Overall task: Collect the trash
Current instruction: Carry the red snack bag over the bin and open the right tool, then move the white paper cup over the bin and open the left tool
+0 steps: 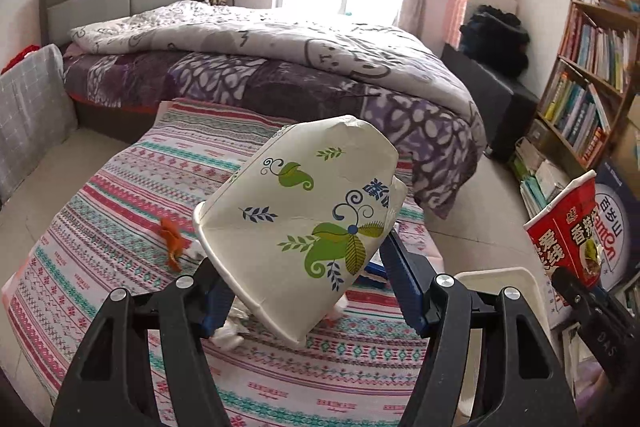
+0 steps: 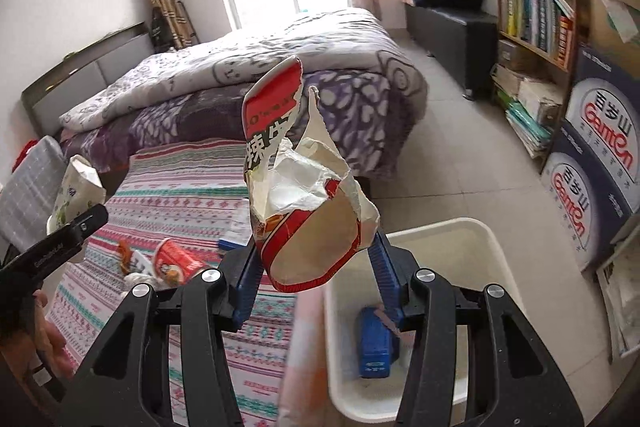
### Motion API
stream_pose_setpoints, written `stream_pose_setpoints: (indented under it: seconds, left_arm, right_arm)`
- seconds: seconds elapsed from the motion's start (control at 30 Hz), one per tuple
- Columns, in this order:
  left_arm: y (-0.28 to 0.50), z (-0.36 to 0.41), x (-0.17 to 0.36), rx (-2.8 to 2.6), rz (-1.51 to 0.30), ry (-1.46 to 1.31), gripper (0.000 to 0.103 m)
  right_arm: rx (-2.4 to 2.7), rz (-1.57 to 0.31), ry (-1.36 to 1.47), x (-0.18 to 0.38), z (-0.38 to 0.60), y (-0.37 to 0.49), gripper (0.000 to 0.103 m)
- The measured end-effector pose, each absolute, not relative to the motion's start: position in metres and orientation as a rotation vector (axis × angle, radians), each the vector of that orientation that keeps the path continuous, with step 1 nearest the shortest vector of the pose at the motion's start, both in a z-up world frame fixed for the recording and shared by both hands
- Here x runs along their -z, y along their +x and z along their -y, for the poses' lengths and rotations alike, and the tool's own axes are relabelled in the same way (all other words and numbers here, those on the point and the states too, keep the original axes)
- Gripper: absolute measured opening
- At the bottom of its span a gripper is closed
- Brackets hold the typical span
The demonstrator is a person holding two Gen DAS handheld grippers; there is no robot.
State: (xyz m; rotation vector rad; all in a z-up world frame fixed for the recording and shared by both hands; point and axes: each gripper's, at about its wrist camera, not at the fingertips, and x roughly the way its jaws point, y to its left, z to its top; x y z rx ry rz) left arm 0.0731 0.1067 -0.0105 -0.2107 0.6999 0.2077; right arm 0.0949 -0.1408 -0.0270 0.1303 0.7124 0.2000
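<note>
Left claw grips crushed white leaf-printed paper bowl; right claw grips torn red noodle cup near white plastic bin.

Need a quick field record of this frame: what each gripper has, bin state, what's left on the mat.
left gripper: shut on white paper bowl with green leaf print, crumpled
right gripper: shut on torn red noodle cup
bin: white, on the floor below the right gripper, holds a blue box
striped mat: orange scrap, white tissue and a red cup lying on it
status: both items lifted, not yet in the bin
</note>
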Motion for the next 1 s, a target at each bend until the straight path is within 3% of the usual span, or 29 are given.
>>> stream_pose_setpoints:
  seconds: [0.57,0.67,0.77,1.0]
  left_arm:
    - [0.089,-0.016,0.026,-0.071,-0.727,-0.136,0.066]
    - [0.092,0.001,0.028,-0.043,-0.729,-0.117,0.066]
    - [0.094,0.015,0.031,-0.017,-0.734,-0.107,0.066]
    - [0.1,0.043,0.041,0.025,-0.752,-0.087,0.066]
  right_arm:
    - [-0.005,-0.772,0.208,0.045,0.222,0.101,0.05]
    - [0.032,-0.771,0.212,0.046,0.235,0.101,0.053]
    - [0.072,-0.773,0.23,0.046,0.249,0.099,0.065]
    - [0.141,-0.757,0.238,0.045,0.275,0.093,0.077]
